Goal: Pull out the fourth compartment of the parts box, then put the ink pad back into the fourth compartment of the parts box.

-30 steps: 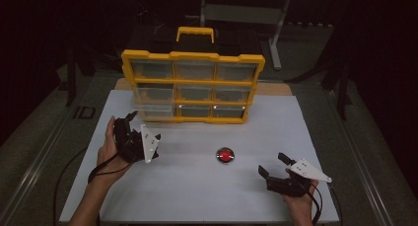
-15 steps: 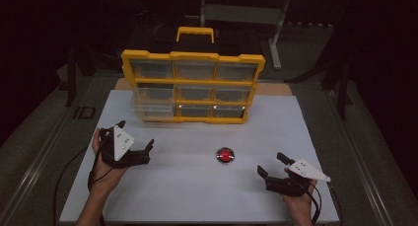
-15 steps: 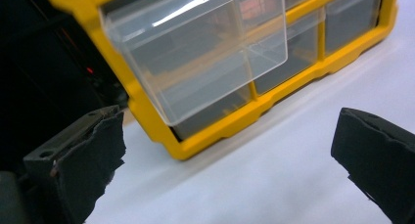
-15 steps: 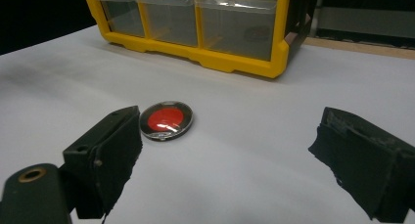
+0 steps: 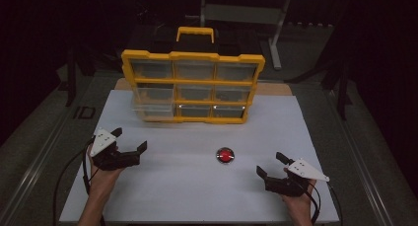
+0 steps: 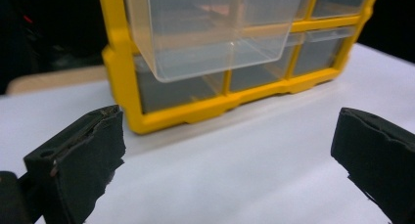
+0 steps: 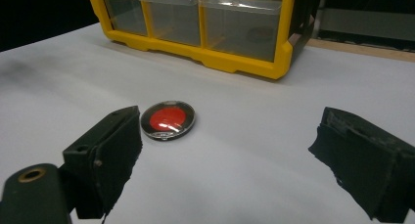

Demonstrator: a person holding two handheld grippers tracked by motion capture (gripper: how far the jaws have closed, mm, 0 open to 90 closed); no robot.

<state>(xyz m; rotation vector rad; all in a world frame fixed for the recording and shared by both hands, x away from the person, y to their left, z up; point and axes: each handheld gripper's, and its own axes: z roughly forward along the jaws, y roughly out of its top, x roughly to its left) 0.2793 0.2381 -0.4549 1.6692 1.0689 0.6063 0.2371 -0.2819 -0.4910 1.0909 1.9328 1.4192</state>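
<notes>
A yellow organizer [image 5: 193, 85] with clear drawers stands upright at the back of the white board [image 5: 187, 191]. One clear drawer [image 5: 154, 109] in its left column sticks out; in the left gripper view this drawer [image 6: 215, 33] juts forward from the yellow frame [image 6: 195, 111]. A small round red disc [image 5: 225, 155] with a dark rim lies on the board. My left gripper [image 5: 130, 139] is open at the front left, short of the organizer, and holds nothing. My right gripper [image 5: 269, 164] is open at the front right, with the disc [image 7: 168, 120] just ahead of its left jaw.
A wooden strip [image 5: 273, 89] shows behind the organizer at the right. Dark floor and metal stand legs [image 5: 276, 43] surround the table. Cables trail from both grippers off the board's front edge.
My left gripper has drawn back a little to the left and turned, so its jaws now point right instead of toward the organizer. The right gripper and the disc have stayed put.
</notes>
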